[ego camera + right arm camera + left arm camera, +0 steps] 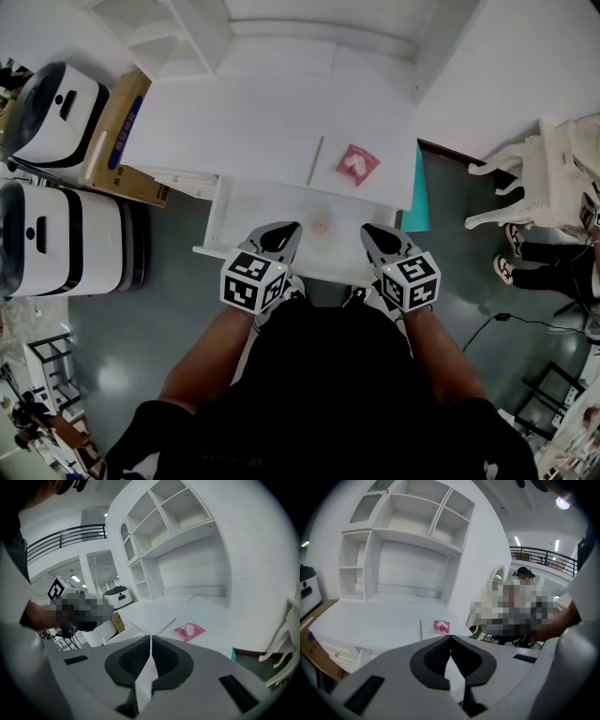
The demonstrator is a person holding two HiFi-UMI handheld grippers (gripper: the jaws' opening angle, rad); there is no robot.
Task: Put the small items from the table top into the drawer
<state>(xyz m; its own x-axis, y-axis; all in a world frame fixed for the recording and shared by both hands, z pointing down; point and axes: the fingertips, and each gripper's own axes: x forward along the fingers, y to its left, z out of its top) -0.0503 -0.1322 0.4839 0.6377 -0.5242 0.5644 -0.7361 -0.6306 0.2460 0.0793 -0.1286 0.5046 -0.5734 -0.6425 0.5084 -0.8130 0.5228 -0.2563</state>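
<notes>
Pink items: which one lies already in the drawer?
The small pink item, lying in the open drawer; the flat pink packet is on the table top.

The white desk has a broad, plain top, with a white shelf unit rising from its far edge at 12 o'clock. Two things lie directly on the top, both toward 4 o'clock from its middle and near the front edge: a flat pink packet, turned cornerwise, and a thin pale stick lying just beside it at its 9 o'clock, apart from it and running roughly front to back. Below the front edge, at 6 o'clock, a white drawer stands pulled open, and a small round pink item rests on its floor near the middle.
</notes>
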